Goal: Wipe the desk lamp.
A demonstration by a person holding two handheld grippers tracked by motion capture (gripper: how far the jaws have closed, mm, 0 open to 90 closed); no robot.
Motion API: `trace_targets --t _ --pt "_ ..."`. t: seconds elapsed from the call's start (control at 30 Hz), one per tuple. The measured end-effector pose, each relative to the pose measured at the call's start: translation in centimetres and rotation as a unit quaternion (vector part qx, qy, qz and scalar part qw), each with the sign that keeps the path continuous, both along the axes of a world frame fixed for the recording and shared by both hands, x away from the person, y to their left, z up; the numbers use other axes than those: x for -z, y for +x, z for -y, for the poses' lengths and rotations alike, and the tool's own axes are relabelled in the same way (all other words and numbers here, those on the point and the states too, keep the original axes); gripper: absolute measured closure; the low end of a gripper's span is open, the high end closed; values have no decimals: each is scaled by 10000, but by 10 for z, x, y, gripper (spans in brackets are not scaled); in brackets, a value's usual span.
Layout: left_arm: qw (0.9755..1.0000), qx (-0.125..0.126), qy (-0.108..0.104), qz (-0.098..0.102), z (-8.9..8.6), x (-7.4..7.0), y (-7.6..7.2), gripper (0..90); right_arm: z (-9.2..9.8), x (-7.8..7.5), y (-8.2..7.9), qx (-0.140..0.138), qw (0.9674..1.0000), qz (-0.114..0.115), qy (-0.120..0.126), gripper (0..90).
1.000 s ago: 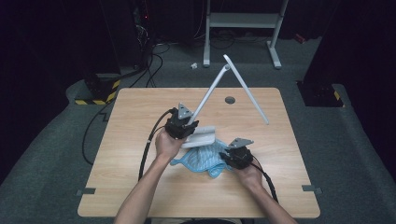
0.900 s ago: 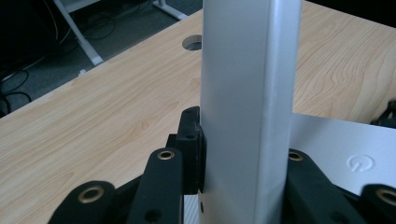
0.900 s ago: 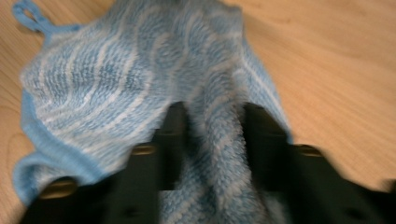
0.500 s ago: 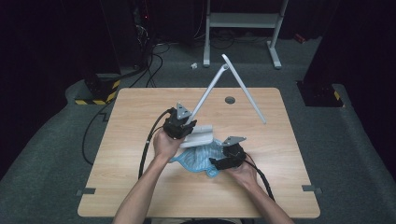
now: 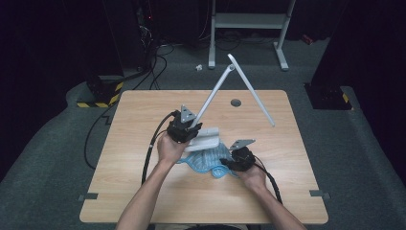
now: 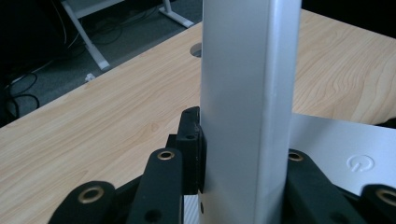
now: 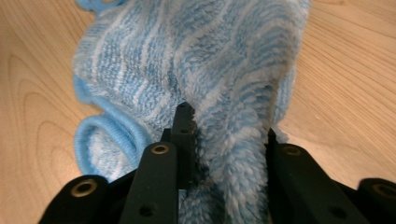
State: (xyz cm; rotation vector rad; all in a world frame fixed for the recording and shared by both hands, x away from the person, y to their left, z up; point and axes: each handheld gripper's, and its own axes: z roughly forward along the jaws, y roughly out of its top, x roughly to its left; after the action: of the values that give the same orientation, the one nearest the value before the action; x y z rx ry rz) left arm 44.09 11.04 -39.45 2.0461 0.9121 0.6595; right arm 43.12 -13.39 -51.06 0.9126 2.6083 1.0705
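A silver desk lamp stands mid-table on its flat base (image 5: 207, 140) (image 6: 341, 144), its jointed arm (image 5: 213, 93) (image 6: 247, 107) rising to the back right and folding down again. My left gripper (image 5: 188, 129) (image 6: 240, 149) is shut on the lower part of that arm, just above the base. A blue-and-white striped terry cloth (image 5: 203, 160) (image 7: 196, 60) lies crumpled in front of the base. At the cloth's right edge, my right gripper (image 5: 230, 163) (image 7: 229, 135) has just been closing, and a fold of the cloth is pinched between its jaws.
The wooden table (image 5: 143, 191) has a round cable hole (image 5: 235, 102) near its back edge. A black cable runs from each gripper toward the front edge. On the floor behind are a white metal stand (image 5: 249, 21), loose cables (image 5: 143, 72) and a yellow-black striped block (image 5: 98, 98).
The right gripper has shifted slightly at the cloth's right edge, leaning left and then back. The left hand and the lamp have kept still.
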Motion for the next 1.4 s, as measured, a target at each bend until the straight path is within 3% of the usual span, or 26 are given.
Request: trace_targets --t 0.1,0.13,0.17,0.27,0.47,0.6,0.77,0.93,1.07,1.17,1.23,1.4 --pt "9999 56 98 83 1 -1 -4 721 9 -14 -2 -120 9998 14 -164 723" --pt "9999 56 98 83 1 -1 -4 721 9 -14 -2 -120 9998 14 -164 723" --pt "9999 101 77 91 3 -2 -5 721 16 -25 -3 -202 9996 12 -202 726" --pt "9997 192 1 147 8 -2 -7 721 20 -39 -4 -351 9990 23 -292 727" --pt "9992 355 -43 202 21 -5 -10 721 13 -53 -5 -625 9968 86 -482 728" --pt "9986 414 12 323 26 -8 -15 720 13 -57 -2 -506 9979 225 -341 728" --pt "9979 533 -49 360 31 -12 -18 719 13 -57 5 -307 9983 323 -382 728" --pt "9970 595 124 473 35 -14 -20 719 11 -58 10 -155 9987 365 -307 728" --pt "9976 523 108 442 33 -13 -16 721 2 -70 -11 -630 9947 786 -182 730" --pt "9978 499 16 428 31 -15 -13 721 -2 -78 -24 -850 9915 981 -105 730" --pt "9977 508 -14 452 30 -16 -14 721 0 -80 -23 -787 9915 1029 -117 729" --pt "9969 583 24 532 31 -23 -19 721 17 -75 1 -202 9971 735 -12 729"
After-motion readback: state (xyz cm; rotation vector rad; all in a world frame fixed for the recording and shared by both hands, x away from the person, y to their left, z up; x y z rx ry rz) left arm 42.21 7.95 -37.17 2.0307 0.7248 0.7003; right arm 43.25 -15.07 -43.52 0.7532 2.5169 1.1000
